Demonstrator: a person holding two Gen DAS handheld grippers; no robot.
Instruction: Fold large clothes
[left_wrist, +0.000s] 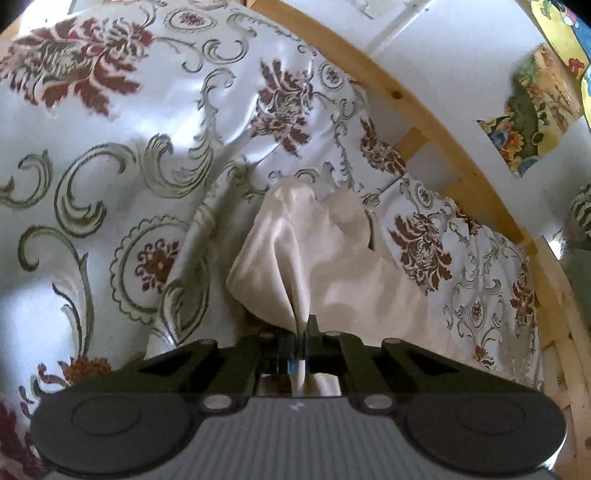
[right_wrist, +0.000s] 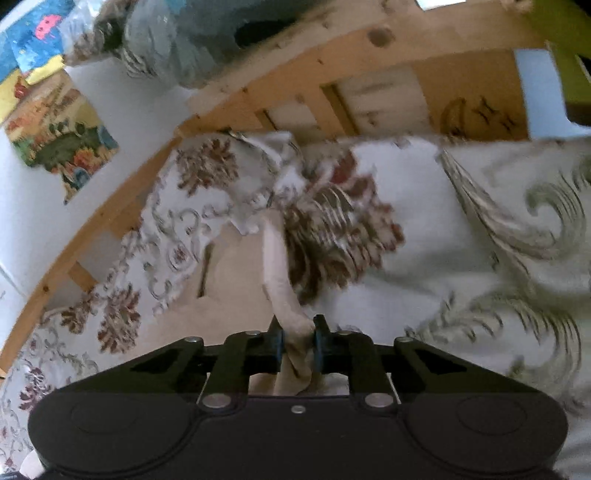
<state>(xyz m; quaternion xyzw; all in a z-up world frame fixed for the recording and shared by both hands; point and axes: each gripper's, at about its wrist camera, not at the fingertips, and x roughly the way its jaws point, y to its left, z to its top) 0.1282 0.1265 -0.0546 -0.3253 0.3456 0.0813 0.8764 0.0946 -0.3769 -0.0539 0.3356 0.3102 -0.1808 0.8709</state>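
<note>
I am clamping both the left gripper (left_wrist: 302, 334) and right gripper (right_wrist: 298, 341) on the cloth (left_wrist: 295, 236) bunching just ahead, risking the thin pinch slipping as I am lifting.

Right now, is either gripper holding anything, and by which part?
Both. The left gripper pinches a gathered fold of the plain cream fabric garment; the right gripper clamps a bunched edge of it.
</note>
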